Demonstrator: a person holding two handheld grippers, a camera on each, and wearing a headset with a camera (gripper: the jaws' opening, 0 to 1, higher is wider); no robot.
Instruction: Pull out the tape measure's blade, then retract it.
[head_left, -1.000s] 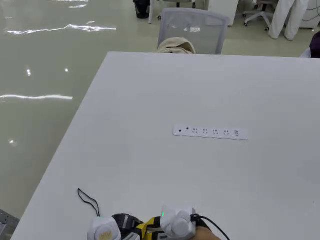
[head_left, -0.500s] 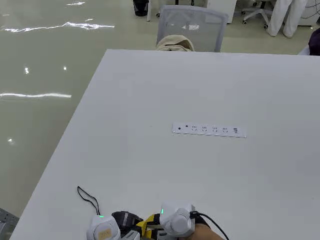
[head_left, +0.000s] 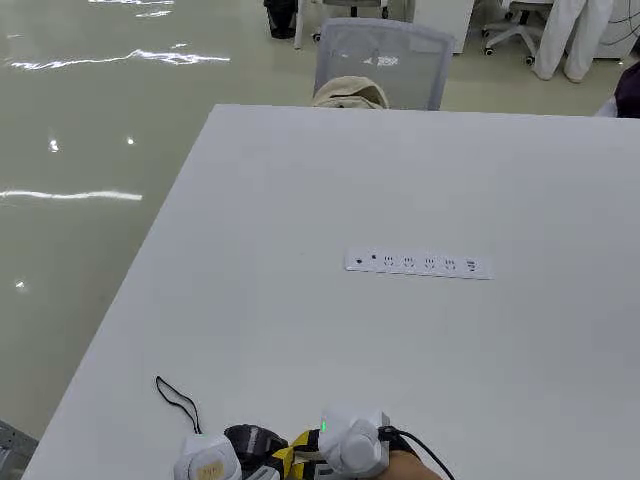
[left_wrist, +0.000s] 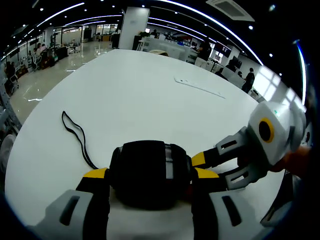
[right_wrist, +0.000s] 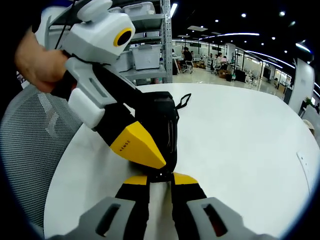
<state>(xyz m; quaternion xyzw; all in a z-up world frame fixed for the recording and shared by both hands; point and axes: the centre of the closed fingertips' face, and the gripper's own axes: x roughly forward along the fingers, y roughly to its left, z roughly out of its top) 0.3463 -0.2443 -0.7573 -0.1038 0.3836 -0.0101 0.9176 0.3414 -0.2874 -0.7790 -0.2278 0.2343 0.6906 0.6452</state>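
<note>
While clamping the tape measure (left_wrist: 145, 162) across its case with the left gripper (left_wrist: 150, 176), holds it at the table (head_left: 400, 180), nearer than the power strip (head_left: 418, 264) and leftward. Sets the right gripper (right_wrist: 160, 180), jaws nearly together, at its front; cannot tell whether pinching anything.

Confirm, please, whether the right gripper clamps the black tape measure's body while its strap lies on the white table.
No: the left gripper clamps the tape measure's body, per the left gripper view; its strap does lie on the white table.
</note>
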